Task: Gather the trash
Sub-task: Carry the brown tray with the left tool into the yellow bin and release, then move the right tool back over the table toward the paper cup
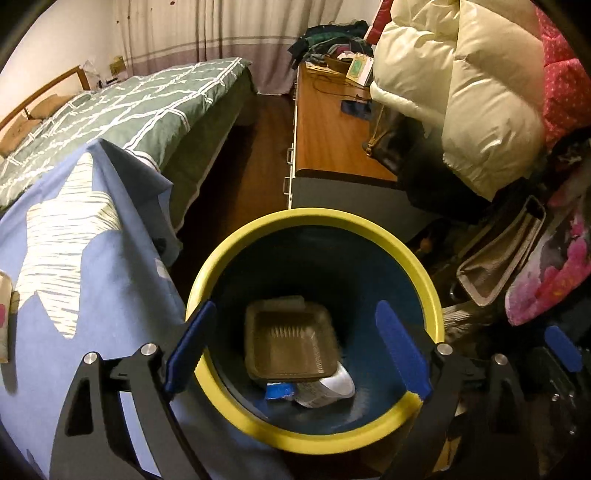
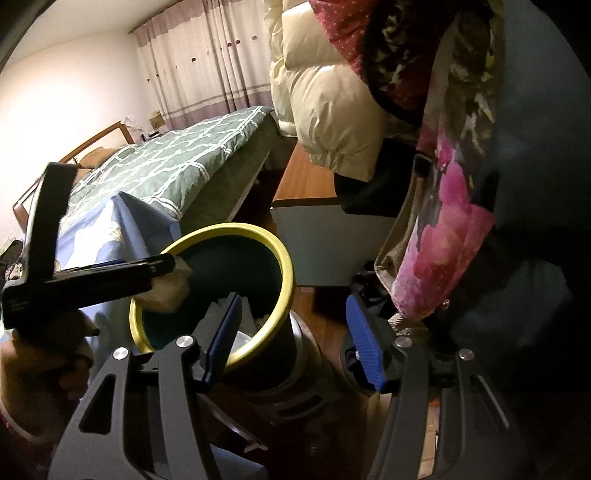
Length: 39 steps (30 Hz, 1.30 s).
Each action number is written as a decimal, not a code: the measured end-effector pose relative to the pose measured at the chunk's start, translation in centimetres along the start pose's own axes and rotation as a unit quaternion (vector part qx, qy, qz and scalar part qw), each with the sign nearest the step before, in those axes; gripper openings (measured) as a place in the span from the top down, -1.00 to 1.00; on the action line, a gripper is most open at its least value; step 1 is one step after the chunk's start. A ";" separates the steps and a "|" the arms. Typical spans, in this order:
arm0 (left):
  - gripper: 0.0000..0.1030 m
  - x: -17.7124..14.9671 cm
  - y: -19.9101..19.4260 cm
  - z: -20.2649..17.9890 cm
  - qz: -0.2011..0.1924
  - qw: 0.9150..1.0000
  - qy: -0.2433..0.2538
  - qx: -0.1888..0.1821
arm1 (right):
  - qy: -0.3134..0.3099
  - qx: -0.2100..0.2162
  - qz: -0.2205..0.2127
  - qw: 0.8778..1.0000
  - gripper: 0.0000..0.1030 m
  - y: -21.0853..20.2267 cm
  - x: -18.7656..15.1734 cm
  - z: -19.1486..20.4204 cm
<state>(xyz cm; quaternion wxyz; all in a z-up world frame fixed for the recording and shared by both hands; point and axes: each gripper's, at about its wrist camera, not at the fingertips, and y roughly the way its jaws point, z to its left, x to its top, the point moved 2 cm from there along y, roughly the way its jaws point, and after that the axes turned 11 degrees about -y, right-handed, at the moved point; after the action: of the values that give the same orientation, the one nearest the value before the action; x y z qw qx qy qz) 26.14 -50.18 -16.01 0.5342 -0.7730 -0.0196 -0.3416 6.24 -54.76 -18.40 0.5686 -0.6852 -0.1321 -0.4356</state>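
Bedroom: a bed (image 1: 122,107) with a green patterned cover is lying beyond both hand-held grippers, striped curtains (image 1: 229,33) hanging behind it.
Worktop: a wooden worktop (image 1: 328,133) is running away ahead of the left hand-held gripper, a cream puffer jacket (image 1: 454,92) hanging over its near end.
Bin: a dark bin (image 1: 317,221) with a yellow rim is standing on the floor directly below the left hand-held gripper, and ahead and left of the right one.
Trash: a brown plastic tray (image 1: 291,343) is lying inside the bin between the left fingers in that view, above a white and blue wrapper (image 1: 317,387).
Left hand-held gripper (image 1: 295,350): it is hanging over the bin mouth with its jaws spread wide and gripping nothing; in the right wrist view a pale crumpled piece (image 2: 170,288) is showing just under its tip, and whether that is touching it I cannot tell.
Right hand-held gripper (image 2: 291,339): it is standing partly open beside the bin, holding nothing.
Blue cloth (image 1: 74,258): it is draping down left of the bin.
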 end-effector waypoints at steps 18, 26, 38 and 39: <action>-0.86 -5.2 -16.3 16.3 -0.117 0.989 -0.083 0.041 | -0.062 0.063 0.002 0.996 -0.14 0.8 1.9 8.0; -0.87 -10.5 -22.7 30.7 -0.154 0.963 -0.169 0.139 | -0.121 0.136 -0.001 0.983 -0.15 1.9 4.5 18.1; -0.87 -17.7 -26.9 47.0 -0.172 0.917 -0.269 0.241 | -0.206 0.212 -0.001 0.955 -0.17 2.0 6.5 35.6; -0.87 -18.2 -26.8 47.8 -0.171 0.916 -0.273 0.238 | -0.206 0.216 0.004 0.954 -0.19 2.4 6.7 36.6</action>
<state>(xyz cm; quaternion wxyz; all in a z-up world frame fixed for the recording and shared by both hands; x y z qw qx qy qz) 25.88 7.52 -13.57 0.6097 -0.6711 -0.3773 -0.1882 28.09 -24.92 -14.01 0.6654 -0.6211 -0.3347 -0.2438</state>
